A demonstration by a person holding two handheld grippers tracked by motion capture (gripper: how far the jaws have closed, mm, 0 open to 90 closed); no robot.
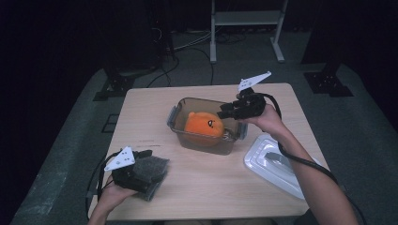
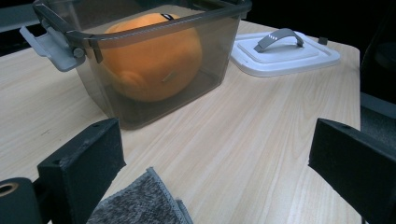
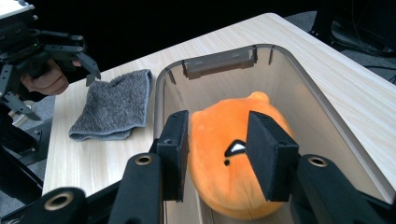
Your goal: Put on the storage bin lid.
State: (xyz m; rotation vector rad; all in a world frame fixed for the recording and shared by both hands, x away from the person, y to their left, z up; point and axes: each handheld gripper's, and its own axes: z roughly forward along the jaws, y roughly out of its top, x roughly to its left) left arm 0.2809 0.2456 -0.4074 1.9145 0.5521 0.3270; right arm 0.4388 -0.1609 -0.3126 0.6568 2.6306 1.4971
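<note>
- Reaching into the clear plastic bin (image 1: 180,123) at frame centre of the high view, the right gripper (image 3: 217,154) is seen poised over the orange plush toy (image 3: 233,168).
- In the right gripper view the jaws are apart, one pad on each side of the toy's upper part; contact cannot be told for sure, no squeeze of the plush is seen, so no grip is judged yet.
- The toy lies inside the bin, on its floor, face up toward the right gripper's camera; through the bin wall it is seen in the upper left of the left gripper view.
- The left gripper (image 2: 217,163) is held low at the lower left of the high view, jaws wide apart, over the grey towel (image 1: 152,174), whose corner is seen between them at the bottom edge of the left gripper view; nothing is clamped.
- The white lid (image 1: 274,164) with its grey handle is off, lying flat on the table (image 1: 206,187) at the lower right of the bin.
- Progress judged: bin opened, lid set aside, toy in the bin; whether the toy is being fetched out or was just dropped in cannot be told.
- Left, as judged: closing on the toy and lifting it, or backing off and fitting the lid; the towel's use is unclear.
</note>
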